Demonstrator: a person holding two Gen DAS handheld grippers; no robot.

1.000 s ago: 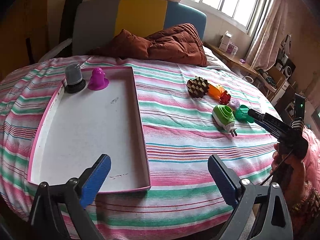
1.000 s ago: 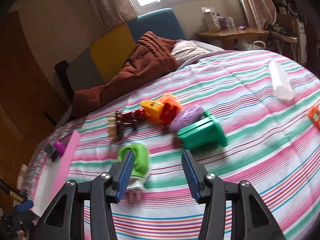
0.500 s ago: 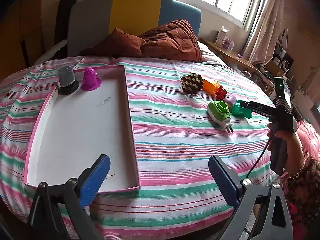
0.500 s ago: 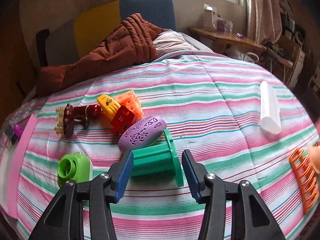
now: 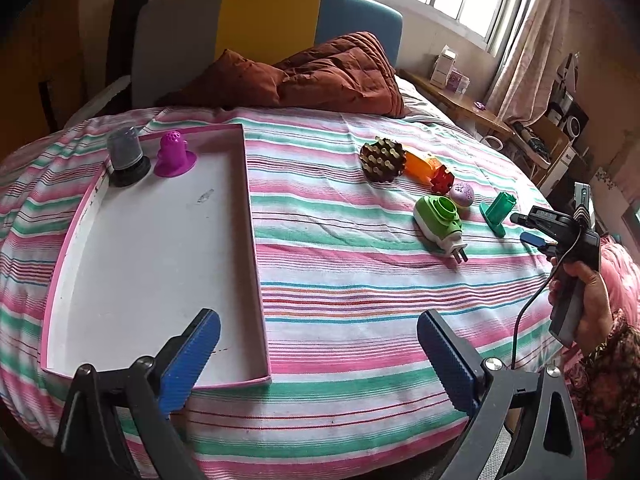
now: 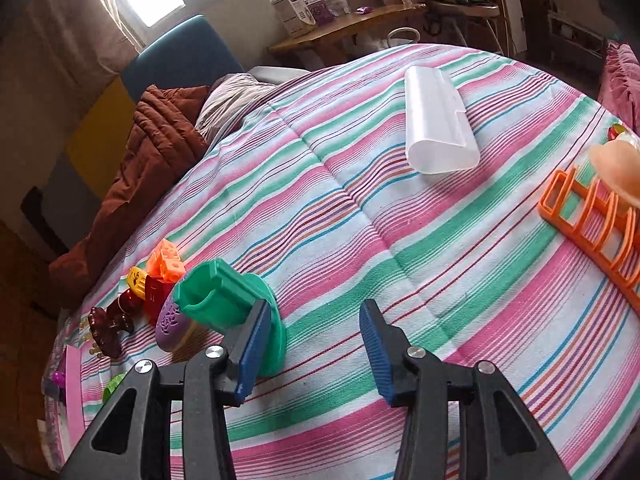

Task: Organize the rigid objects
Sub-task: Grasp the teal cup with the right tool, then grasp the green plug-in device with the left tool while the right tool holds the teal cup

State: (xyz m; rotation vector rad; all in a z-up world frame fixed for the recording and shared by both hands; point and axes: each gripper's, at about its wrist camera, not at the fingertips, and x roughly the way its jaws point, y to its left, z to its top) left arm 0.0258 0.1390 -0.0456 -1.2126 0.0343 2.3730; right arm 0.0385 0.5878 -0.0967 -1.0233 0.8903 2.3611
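A pink-rimmed white tray (image 5: 256,216) lies on the striped bed and holds a grey cup (image 5: 126,156) and a purple toy (image 5: 174,154). To its right lie a brown spiky brush (image 5: 382,160), an orange piece (image 5: 420,166), a red block (image 5: 442,179), a purple oval (image 5: 462,193), a green plug (image 5: 438,218) and a teal holder (image 5: 498,210). My left gripper (image 5: 318,364) is open and empty over the bed's near edge. My right gripper (image 6: 316,356) is open, its left finger beside the teal holder (image 6: 224,296); it also shows in the left wrist view (image 5: 526,228).
A clear plastic case (image 6: 436,120) lies further up the bed. An orange rack (image 6: 592,220) with a peach piece (image 6: 618,170) sits at the right edge. A brown quilt (image 5: 304,76) is bunched at the headboard. A wooden bedside shelf (image 6: 348,28) stands beyond.
My right gripper has swung right and tilted, so the teal holder now sits at its left finger instead of between the fingers. The left gripper's view has shifted slightly.
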